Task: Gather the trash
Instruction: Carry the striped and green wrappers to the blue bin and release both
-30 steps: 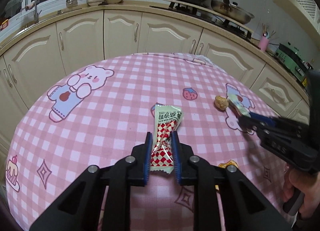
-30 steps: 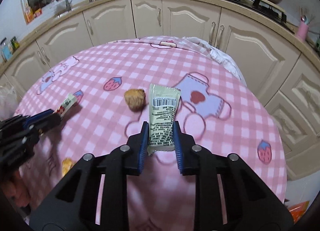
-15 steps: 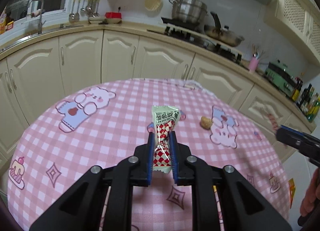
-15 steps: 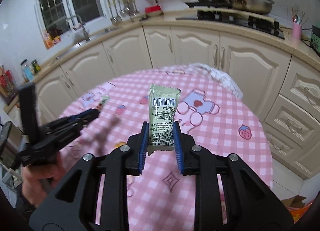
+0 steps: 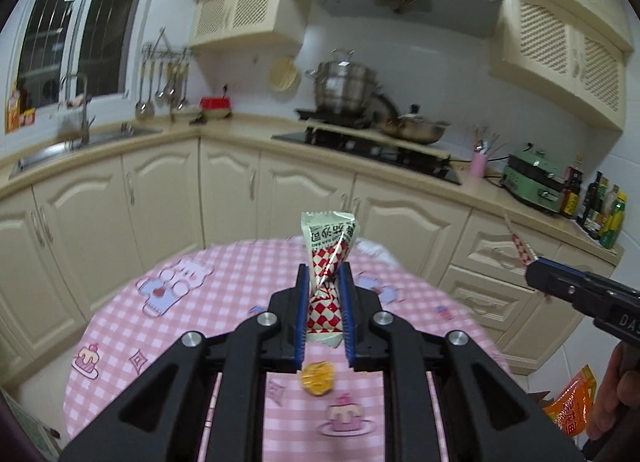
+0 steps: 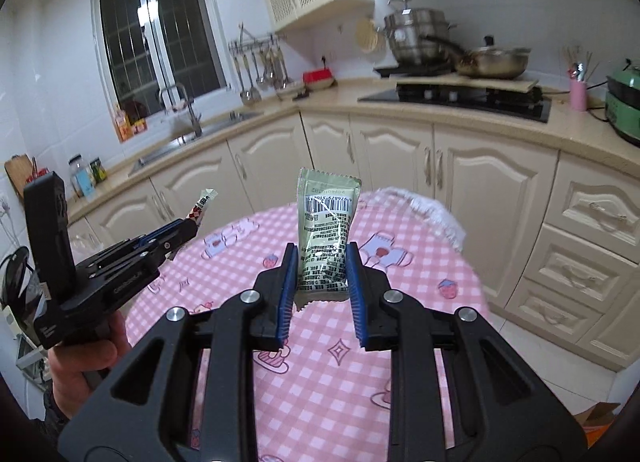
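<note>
My left gripper [image 5: 323, 268] is shut on a twisted red-checked and green snack wrapper [image 5: 329, 232], held up above the pink checked table [image 5: 200, 302]. My right gripper [image 6: 322, 248] is shut on a flat green wrapper with a barcode [image 6: 326, 221], also lifted over the table [image 6: 320, 382]. In the right wrist view the left gripper [image 6: 188, 227] appears at the left with its wrapper [image 6: 202, 203] sticking out. The right gripper [image 5: 534, 262] shows at the right edge of the left wrist view. A small yellow-orange scrap [image 5: 318, 378] lies on the cloth below my left fingers.
Cream kitchen cabinets [image 5: 224, 189] curve behind the table, with a sink [image 6: 192, 137] and a stove carrying pots [image 6: 460, 93]. An orange bag [image 5: 570, 410] lies on the floor to the right. A person's hand [image 6: 80, 362] grips the left handle.
Both grippers have risen off the table with their wrappers still pinched. The views have tilted up, so the brown lump near the bear print is out of sight.
</note>
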Motion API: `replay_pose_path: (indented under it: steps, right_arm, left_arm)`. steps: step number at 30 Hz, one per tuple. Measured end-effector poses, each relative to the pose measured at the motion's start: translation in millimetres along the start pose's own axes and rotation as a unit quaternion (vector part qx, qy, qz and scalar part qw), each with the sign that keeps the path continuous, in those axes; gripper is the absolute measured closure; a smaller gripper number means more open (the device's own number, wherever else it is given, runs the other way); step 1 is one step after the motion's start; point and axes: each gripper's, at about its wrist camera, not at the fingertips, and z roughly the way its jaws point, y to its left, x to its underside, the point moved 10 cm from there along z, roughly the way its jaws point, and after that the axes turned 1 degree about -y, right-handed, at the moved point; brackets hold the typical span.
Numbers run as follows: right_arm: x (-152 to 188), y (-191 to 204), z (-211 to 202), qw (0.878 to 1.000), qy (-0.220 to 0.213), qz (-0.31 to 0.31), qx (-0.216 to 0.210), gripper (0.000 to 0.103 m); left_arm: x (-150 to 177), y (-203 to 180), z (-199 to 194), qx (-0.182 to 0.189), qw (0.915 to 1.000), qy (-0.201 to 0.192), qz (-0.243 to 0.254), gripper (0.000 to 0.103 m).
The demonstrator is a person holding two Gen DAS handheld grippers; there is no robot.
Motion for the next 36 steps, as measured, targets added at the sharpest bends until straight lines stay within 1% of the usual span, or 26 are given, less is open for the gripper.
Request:
replay_pose_path:
  steps: [4,9,13,18,20,22,23,25,26,28,30,33,34,36]
  right_arm:
    - [-7.4,-21.2,-37.0,0.999,-0.029,0.012,0.008,0.079]
    - [-6.5,-61.3,-80.2,0.997,-0.053,0.031,0.036,0.079]
    - [4.4,-103.6,-109.3,0.995,-0.060,0.052,0.068,0.079]
    - [30.7,-157.7,-140.0,0.989,-0.061,0.084,0.106,0.079]
    - [48.7,-183.6,-151.6,0.985,-0.055,0.103,0.124,0.079]
    - [67.8,-205.4,-158.6,0.982,-0.046,0.118,0.140,0.079]
    - [78.4,-216.6,-160.7,0.980,-0.040,0.128,0.147,0.079]
    - [104.9,-243.3,-164.0,0.975,-0.025,0.151,0.162,0.079]
    - [113.7,-253.2,-164.5,0.973,-0.019,0.160,0.167,0.079]
    - [139.1,-276.7,-163.2,0.967,-0.003,0.184,0.177,0.079]
    - [161.3,-294.4,-163.3,0.962,0.011,0.203,0.183,0.079]
    - [194.9,-322.5,-151.3,0.953,0.035,0.237,0.183,0.079]
    - [207.5,-332.3,-146.1,0.950,0.044,0.248,0.184,0.079]
    - [227.2,-345.2,-135.8,0.945,0.058,0.266,0.182,0.079]
  left_arm:
    - [-11.1,-43.7,-20.4,0.022,0.9993,-0.019,0.024,0.089]
    - [-11.5,-104.8,-35.8,0.060,0.9965,-0.029,0.049,0.089]
    - [-3.1,-151.7,-36.4,0.092,0.9936,-0.026,0.060,0.089]
    - [22.8,-218.3,-28.9,0.140,0.9873,-0.007,0.075,0.089]
    - [41.6,-250.2,-21.4,0.166,0.9823,0.011,0.085,0.089]
    - [59.5,-274.4,-13.4,0.186,0.9775,0.028,0.096,0.089]
    - [75.2,-295.2,-4.8,0.200,0.9734,0.044,0.104,0.089]
    - [98.3,-315.6,8.1,0.214,0.9683,0.065,0.112,0.089]
    - [116.0,-329.8,19.1,0.223,0.9640,0.085,0.116,0.089]
    - [144.2,-348.0,34.7,0.233,0.9582,0.114,0.122,0.089]
    - [177.4,-367.5,54.8,0.243,0.9500,0.151,0.124,0.089]
    - [218.4,-385.5,79.1,0.246,0.9408,0.192,0.132,0.089]
    - [234.7,-391.4,89.3,0.246,0.9365,0.210,0.135,0.089]
    - [257.6,-399.0,104.6,0.243,0.9307,0.234,0.140,0.089]
